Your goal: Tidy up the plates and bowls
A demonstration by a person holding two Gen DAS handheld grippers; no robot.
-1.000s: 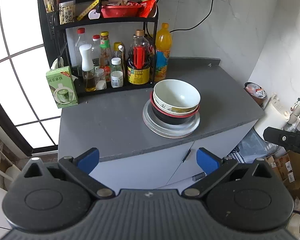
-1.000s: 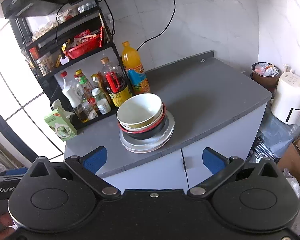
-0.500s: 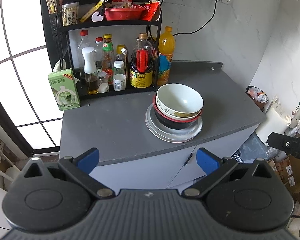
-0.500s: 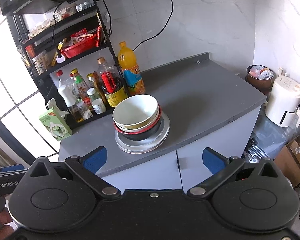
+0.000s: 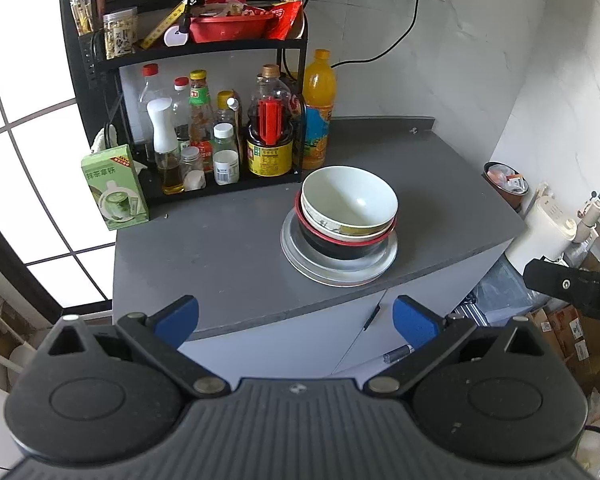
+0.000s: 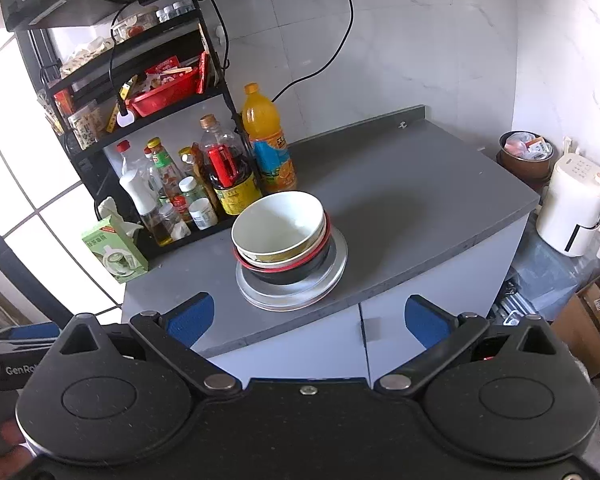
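Left wrist view: my left fingers point(image 5: 296, 316) hang released, off the table point(image 5: 220, 248), well short of the stacked bowls point(image 5: 348, 204) on their plate point(image 5: 340, 272).

Right wrist view: my right fingers point(image 6: 306, 318) are likewise spread and empty; the stack looks finished, so the next move seems only to withdraw.

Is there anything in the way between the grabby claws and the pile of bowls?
Nothing visible blocks either one. The left hand-held gripper and the right hand-held gripper are both open, held out past the counter's front edge. Only bare countertop lies before the bowl stack; the bottles stand behind it.
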